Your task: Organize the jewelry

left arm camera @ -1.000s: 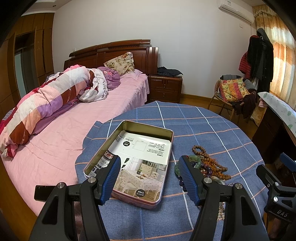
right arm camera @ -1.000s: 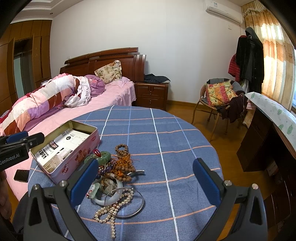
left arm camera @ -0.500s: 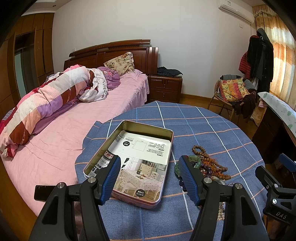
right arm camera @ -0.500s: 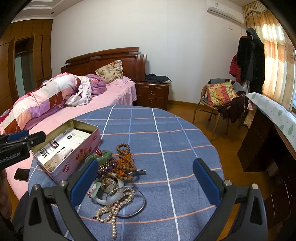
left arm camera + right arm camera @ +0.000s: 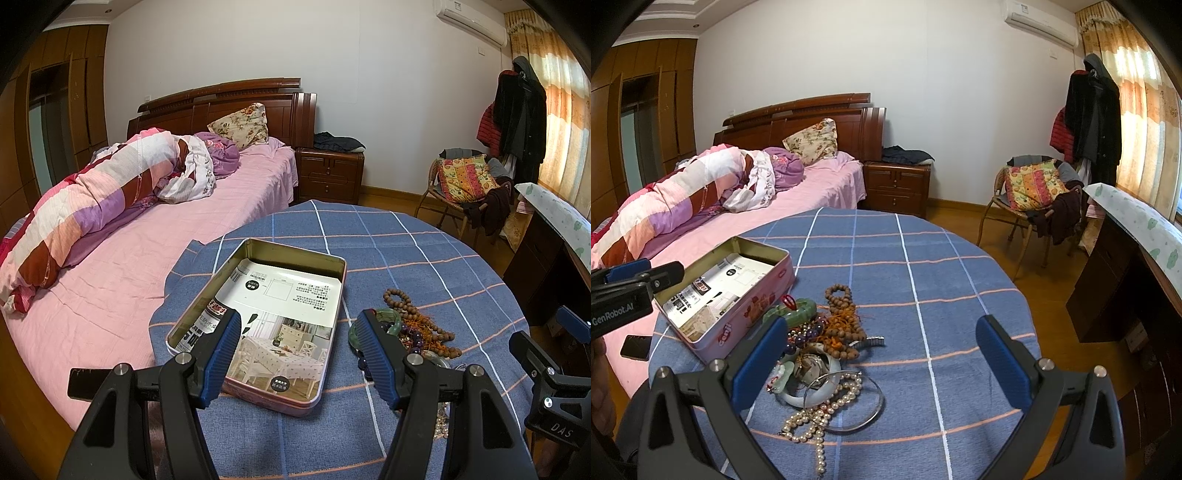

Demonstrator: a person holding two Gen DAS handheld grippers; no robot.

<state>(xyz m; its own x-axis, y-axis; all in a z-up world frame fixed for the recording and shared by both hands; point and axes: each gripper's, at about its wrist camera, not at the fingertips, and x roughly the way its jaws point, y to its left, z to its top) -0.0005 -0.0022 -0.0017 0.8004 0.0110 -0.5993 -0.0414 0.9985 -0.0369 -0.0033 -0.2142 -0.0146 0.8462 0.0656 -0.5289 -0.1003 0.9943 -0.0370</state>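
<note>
An open pink tin box (image 5: 258, 299) lined with printed paper sits on the blue checked tablecloth; it also shows in the right wrist view (image 5: 746, 314). A pile of jewelry (image 5: 820, 347) lies right of it: a wooden bead bracelet (image 5: 839, 295), a green jade bangle (image 5: 792, 310), a pearl necklace (image 5: 816, 413), a silver bangle (image 5: 849, 402). The pile shows in the left wrist view (image 5: 410, 325). My left gripper (image 5: 299, 354) is open and empty above the tin's near end. My right gripper (image 5: 879, 358) is open and empty above the pile.
The round table (image 5: 923, 266) stands beside a bed with a pink sheet (image 5: 122, 258). A black phone (image 5: 636, 347) lies on the bed by the table edge. A chair with clothes (image 5: 1034, 195) and a desk (image 5: 1126, 251) stand to the right.
The right wrist view has shifted slightly, with the jewelry pile sitting a little further right between the fingers. The left gripper has not visibly moved.
</note>
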